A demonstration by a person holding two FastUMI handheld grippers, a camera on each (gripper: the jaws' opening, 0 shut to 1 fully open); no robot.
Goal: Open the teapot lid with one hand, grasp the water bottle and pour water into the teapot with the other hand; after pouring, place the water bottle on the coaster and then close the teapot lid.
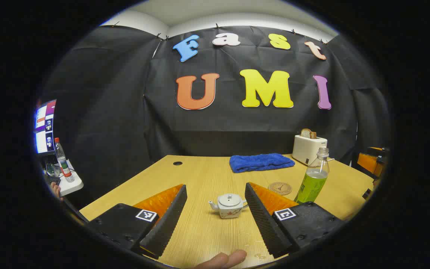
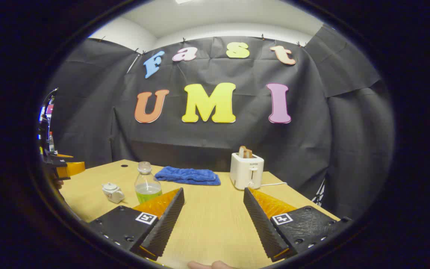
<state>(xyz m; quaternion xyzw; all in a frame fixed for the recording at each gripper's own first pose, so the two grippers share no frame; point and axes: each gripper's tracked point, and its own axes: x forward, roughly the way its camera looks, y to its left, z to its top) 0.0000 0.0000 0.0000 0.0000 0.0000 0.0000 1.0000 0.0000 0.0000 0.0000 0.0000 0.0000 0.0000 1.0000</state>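
Observation:
A small white teapot (image 1: 228, 205) with its lid on stands on the wooden table (image 1: 207, 231), a short way ahead of my left gripper (image 1: 215, 185), which is open and holds nothing. To the teapot's right lies a round brown coaster (image 1: 279, 188), and beside that stands an uncapped bottle (image 1: 314, 177) of green liquid. In the right gripper view the teapot (image 2: 113, 192) and the bottle (image 2: 147, 183) are far to the left of my right gripper (image 2: 213, 190), which is open over bare table. The left gripper (image 2: 64, 166) appears at that view's left edge.
A folded blue towel (image 1: 261, 162) and a white toaster (image 1: 308, 148) holding bread sit at the table's back. A side shelf with a bottle (image 1: 64, 160) and a monitor (image 1: 45, 127) is off to the left. A fingertip (image 1: 224, 259) shows at the bottom.

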